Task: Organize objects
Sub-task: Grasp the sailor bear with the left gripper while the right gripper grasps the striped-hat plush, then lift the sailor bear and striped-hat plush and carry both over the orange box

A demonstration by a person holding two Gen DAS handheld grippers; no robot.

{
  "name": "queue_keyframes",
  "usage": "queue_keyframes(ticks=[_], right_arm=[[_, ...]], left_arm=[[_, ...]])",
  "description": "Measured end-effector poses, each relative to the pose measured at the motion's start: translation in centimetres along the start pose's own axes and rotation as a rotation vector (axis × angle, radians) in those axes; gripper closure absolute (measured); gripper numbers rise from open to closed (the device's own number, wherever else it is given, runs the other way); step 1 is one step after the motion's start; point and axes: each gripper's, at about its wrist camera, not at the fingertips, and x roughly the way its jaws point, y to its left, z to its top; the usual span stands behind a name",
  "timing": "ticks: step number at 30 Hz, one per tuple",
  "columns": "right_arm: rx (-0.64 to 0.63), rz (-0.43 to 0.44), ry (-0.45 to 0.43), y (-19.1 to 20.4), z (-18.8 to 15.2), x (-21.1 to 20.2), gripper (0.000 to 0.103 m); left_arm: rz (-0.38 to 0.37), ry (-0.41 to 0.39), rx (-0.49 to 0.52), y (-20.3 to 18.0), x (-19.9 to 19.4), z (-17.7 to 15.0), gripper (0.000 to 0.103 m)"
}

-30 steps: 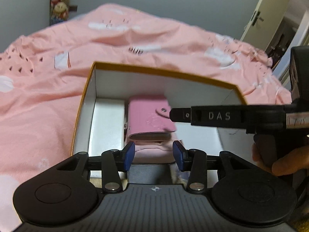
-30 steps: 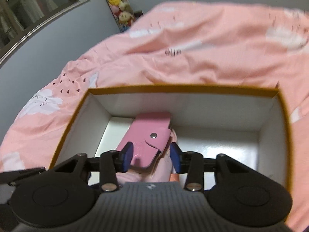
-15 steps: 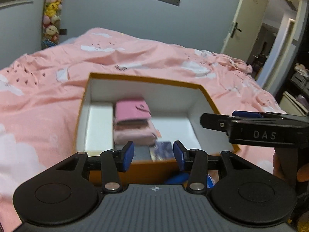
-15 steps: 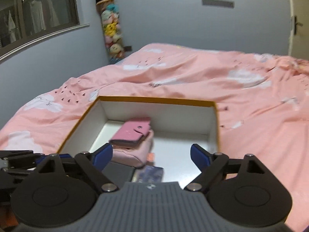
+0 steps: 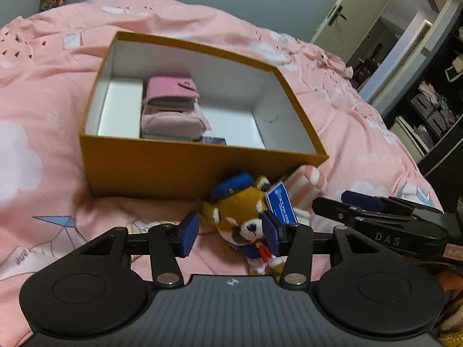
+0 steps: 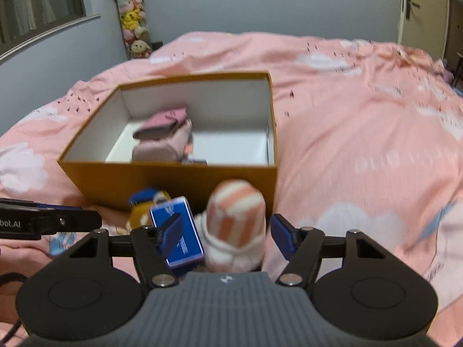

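An open orange box [image 5: 185, 167] [image 6: 162, 177] sits on the pink bed. Inside it a pink wallet [image 5: 172, 88] [image 6: 165, 120] lies on a pale pink pouch [image 5: 170, 123] [image 6: 162, 144], with a small dark card [image 5: 214, 140] beside them. In front of the box lie a red panda plush [image 5: 241, 217] [image 6: 146, 205], a blue card box [image 5: 282, 205] [image 6: 179, 235] and a pink-striped roll [image 5: 306, 183] [image 6: 238, 219]. My left gripper [image 5: 230, 232] is open over the plush. My right gripper [image 6: 228, 235] is open around the striped roll and blue card box.
The pink bedspread [image 6: 361, 144] spreads all round the box. Stuffed toys [image 6: 133, 23] hang in the far corner. A door [image 5: 347, 14] and shelves [image 5: 434, 107] stand to the right. The right gripper's body [image 5: 385, 228] reaches in beside the left one.
Both grippers have pulled back out of the box, leaving the pink wallet on the pouch. The right jaws have opened wide. The plush, card box and roll have come into view.
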Motion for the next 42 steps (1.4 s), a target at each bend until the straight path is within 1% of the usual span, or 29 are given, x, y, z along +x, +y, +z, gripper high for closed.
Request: queue_keyframes(ticks=[4,6,8,9,11,12,14,16,18,20,24,27,29,30,34,37,38,40,42], right_arm=[[-0.013,-0.013,0.026,0.0,-0.8,0.7,0.036],[-0.024,-0.016,0.052,0.0,-1.1,1.5,0.040],[-0.042,-0.016,0.076,-0.1,-1.3,2.2,0.046],[-0.055,-0.022,0.086,-0.2,-1.4,2.6,0.046],[-0.065,-0.032,0.094,-0.6,-1.5,3.1,0.046],[-0.058,-0.018,0.098,-0.9,-1.5,3.2,0.046],[-0.057,0.000,0.105,-1.2,-1.5,3.5,0.046],[-0.071,-0.003,0.112,-1.3,-1.5,3.9,0.046],[-0.066,0.015,0.115,-1.5,-1.5,4.2,0.046],[-0.068,0.027,0.115,-1.7,-1.5,4.4,0.044],[-0.068,0.047,0.118,-1.9,-1.6,5.1,0.038],[-0.075,0.051,0.116,-1.7,-1.6,5.5,0.038],[-0.079,0.055,0.112,-1.7,-1.7,5.8,0.038],[-0.080,0.058,0.109,-1.7,-1.7,5.9,0.038],[-0.065,0.070,0.098,-1.8,-1.9,6.4,0.034],[-0.075,0.074,0.093,-1.4,-2.1,6.6,0.036],[-0.082,0.083,0.090,-1.3,-2.1,6.6,0.040],[-0.102,0.077,0.084,-0.9,-2.1,6.4,0.042],[-0.111,0.071,0.079,-0.7,-2.1,6.0,0.044]], left_arm=[[0.013,0.030,0.009,-0.3,1.5,-0.2,0.036],[0.022,0.043,0.005,-0.3,2.3,-0.3,0.034],[0.013,0.066,0.001,-0.3,3.5,-0.5,0.032],[0.008,0.078,-0.004,-0.3,4.0,-0.6,0.032],[0.002,0.089,-0.015,-0.2,4.9,-0.7,0.030],[-0.009,0.089,-0.019,-0.1,5.3,-0.7,0.025],[-0.024,0.085,-0.022,-0.2,5.7,-0.7,0.024],[-0.032,0.075,-0.023,-0.5,6.1,-0.6,0.020],[-0.044,0.071,-0.033,-0.6,6.5,-0.5,0.017],[-0.049,0.075,-0.058,-0.5,7.0,-0.4,0.015],[-0.087,0.085,-0.154,0.2,7.8,-0.2,0.011],[-0.081,0.085,-0.181,0.3,8.2,-0.1,0.011],[-0.081,0.082,-0.186,0.3,8.2,-0.1,0.014],[-0.078,0.081,-0.189,0.4,8.2,0.0,0.018],[-0.073,0.078,-0.202,0.5,7.9,0.0,0.024],[-0.067,0.075,-0.200,0.5,7.4,-0.1,0.028],[-0.066,0.073,-0.197,0.4,7.2,-0.1,0.028],[-0.068,0.065,-0.191,0.3,6.6,-0.2,0.031],[-0.067,0.057,-0.180,0.1,6.0,-0.2,0.031]])
